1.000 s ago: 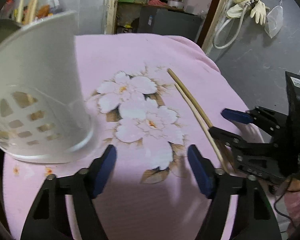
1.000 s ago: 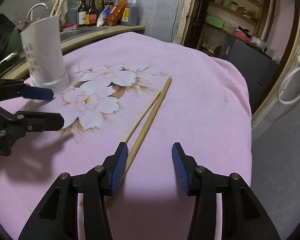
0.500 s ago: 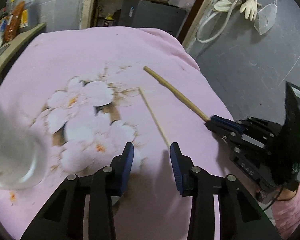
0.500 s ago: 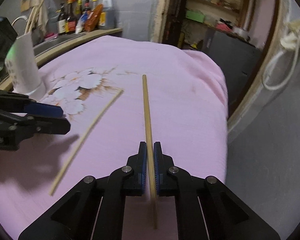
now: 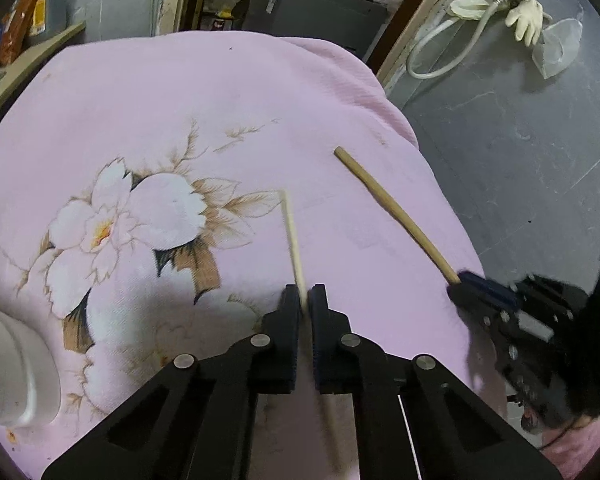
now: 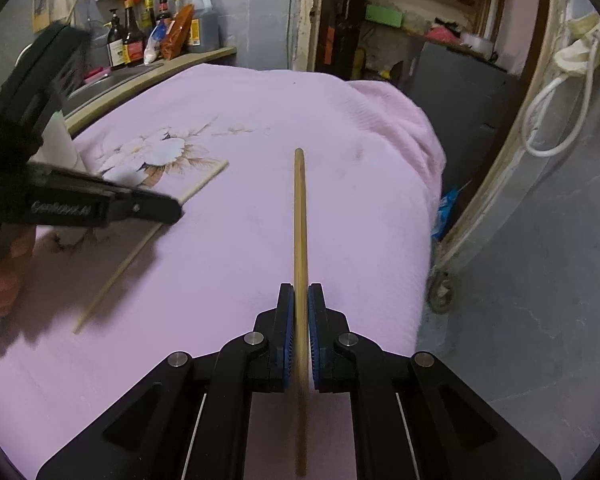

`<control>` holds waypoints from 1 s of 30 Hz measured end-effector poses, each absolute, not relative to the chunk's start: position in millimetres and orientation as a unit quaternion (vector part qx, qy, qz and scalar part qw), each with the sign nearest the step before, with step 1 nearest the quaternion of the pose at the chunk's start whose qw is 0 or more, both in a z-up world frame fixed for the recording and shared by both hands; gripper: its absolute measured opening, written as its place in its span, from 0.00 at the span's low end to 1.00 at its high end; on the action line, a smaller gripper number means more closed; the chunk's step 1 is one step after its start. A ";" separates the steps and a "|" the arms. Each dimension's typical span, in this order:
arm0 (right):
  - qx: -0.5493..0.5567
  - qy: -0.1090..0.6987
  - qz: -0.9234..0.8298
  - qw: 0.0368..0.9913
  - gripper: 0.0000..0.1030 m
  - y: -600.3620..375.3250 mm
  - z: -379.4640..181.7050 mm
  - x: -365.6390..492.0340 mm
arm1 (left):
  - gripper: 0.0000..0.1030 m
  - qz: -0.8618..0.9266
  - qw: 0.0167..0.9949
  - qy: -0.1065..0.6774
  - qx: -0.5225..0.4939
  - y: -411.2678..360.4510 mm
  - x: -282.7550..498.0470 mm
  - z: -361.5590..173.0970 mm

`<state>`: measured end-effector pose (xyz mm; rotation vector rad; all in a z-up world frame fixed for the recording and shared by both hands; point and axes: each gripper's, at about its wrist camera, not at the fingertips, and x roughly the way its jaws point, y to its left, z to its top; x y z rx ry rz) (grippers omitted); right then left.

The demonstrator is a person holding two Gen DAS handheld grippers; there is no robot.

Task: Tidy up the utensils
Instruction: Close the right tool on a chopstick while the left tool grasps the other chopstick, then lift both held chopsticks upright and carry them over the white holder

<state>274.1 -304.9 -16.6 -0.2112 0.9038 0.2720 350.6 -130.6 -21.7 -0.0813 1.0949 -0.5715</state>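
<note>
Your left tongs (image 5: 304, 300) are clamped on the pale, thinner chopstick (image 5: 292, 236), and your right tongs (image 6: 301, 304) are clamped on the darker, thicker chopstick (image 6: 300, 220). Take the flower print (image 5: 132, 224) on the pink cloth (image 5: 180, 100) as your landmark.

From the left wrist camera, the pale chopstick's far tip ends just beside the print's brown leaves, and the stick runs back from there through your closed tongs. The darker chopstick lies further from the print, on the side towards the grey floor (image 5: 520, 140), with its near end in the blue pads of your right tongs. A white holder (image 5: 12, 376) stands at the print's other side; only its base shows here.

The right wrist camera adds what that view cuts off. It shows the pale chopstick's whole length: it passes through the left tongs (image 6: 164, 210) and its free end rests on the cloth, well away from the print. You can also see your hand (image 6: 4, 268) on the left tool, and bottles (image 6: 156, 28) on a counter beyond the print.
</note>
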 end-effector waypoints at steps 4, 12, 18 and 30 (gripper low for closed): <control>-0.088 0.461 0.150 0.870 0.08 -303.6 -18.3 300.0 | 0.03 -0.269 0.809 0.521 -0.038 -113.7 340.7 -19.7; -0.069 0.491 0.144 0.856 0.06 -290.4 -24.3 342.9 | 0.03 -0.264 0.817 0.512 -0.032 -93.9 308.8 -11.9; -0.062 0.437 0.127 0.889 0.05 -284.1 -11.1 314.3 | 0.02 -0.261 0.837 0.478 -0.047 -81.3 285.5 -2.6; -0.037 0.125 0.092 0.987 0.05 -244.8 63.0 197.8 | 0.02 -0.242 0.933 0.260 -0.056 -53.5 216.9 67.1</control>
